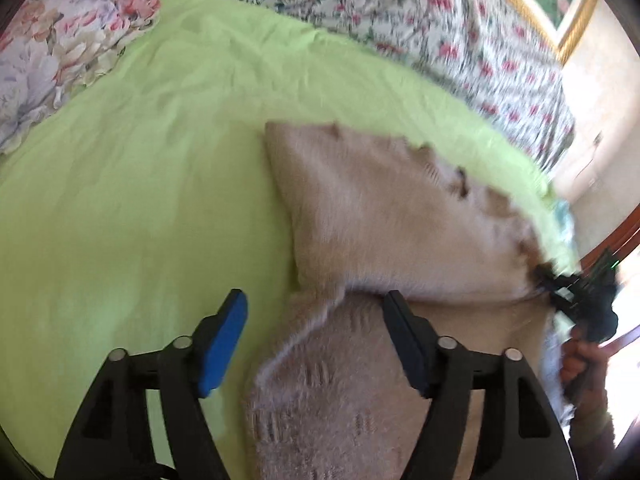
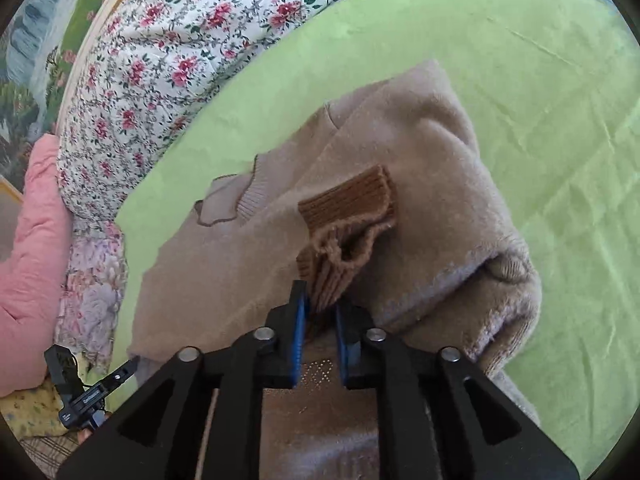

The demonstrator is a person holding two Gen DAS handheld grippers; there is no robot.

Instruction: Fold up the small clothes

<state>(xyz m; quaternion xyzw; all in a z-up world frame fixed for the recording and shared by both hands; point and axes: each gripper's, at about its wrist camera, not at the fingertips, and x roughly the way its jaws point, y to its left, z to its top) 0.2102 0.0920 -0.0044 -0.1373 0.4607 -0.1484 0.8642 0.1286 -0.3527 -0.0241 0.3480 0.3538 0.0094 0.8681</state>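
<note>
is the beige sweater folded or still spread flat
Partly folded. The beige sweater is doubled over itself on the green sheet, with the brown ribbed cuff lying on top.

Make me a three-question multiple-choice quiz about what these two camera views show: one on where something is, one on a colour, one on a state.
1. Where does the beige sweater lie?
A. on the green sheet
B. on a wooden floor
C. in a basket

2. What colour is the ribbed cuff?
A. red
B. brown
C. white

3. How does the left tool stand?
A. clamped on the cuff
B. open, gripping nothing
C. shut tight on the sheet

Answers: 1 A, green fabric shows around the sweater on every visible side. 2 B, the cuff is darker brown than the beige knit. 3 B, its fingers stand wide apart, pressing on nothing.
</note>
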